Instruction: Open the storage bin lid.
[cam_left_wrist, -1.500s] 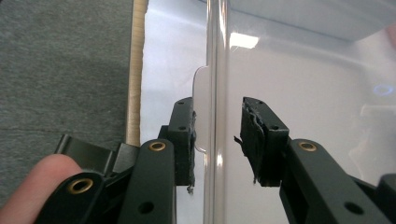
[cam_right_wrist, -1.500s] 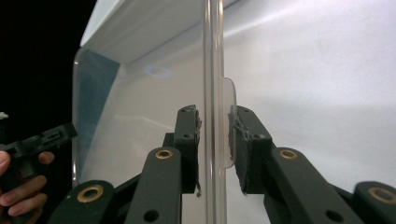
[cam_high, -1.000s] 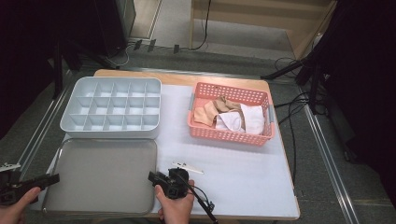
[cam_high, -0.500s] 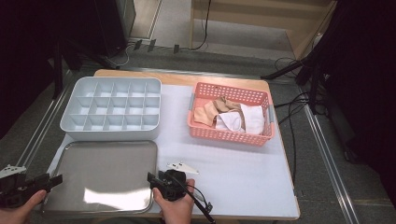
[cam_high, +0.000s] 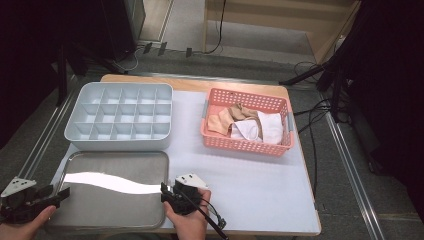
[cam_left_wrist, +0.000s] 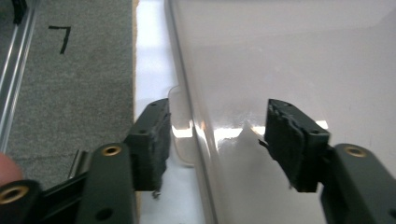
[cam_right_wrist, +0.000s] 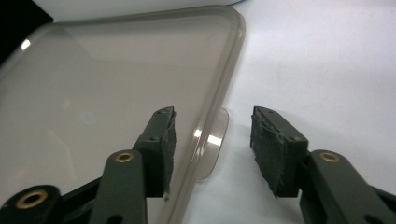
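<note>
White matting covers the surface (cam_high: 250, 185), which stands on a grey floor with dark stands and cables around it. Nearest me on that surface lies the clear lid (cam_high: 112, 192), flat, a band of glare running across it; I take it as my landmark. Just beyond the lid's far edge sits the grey divided box (cam_high: 120, 116), its compartments bare. Beyond the lid and off to its right stands the pink basket (cam_high: 247, 121), holding tan and white cloth pieces; I cannot tell exactly what they are from above.

My left gripper (cam_high: 64, 193) (cam_left_wrist: 215, 137) is at the lid's left edge. Its jaws have just been opening and now stand apart, straddling the rim and its small tab (cam_left_wrist: 181, 130), pads clear of the plastic.

My right gripper (cam_high: 164, 192) (cam_right_wrist: 212, 140) is at the lid's right edge, near the front corner. Its jaws have likewise just been opening; they stand released on either side of the rim and the little clear tab there (cam_right_wrist: 212, 142), one pad over the lid, the other over the matting, neither pressing.
</note>
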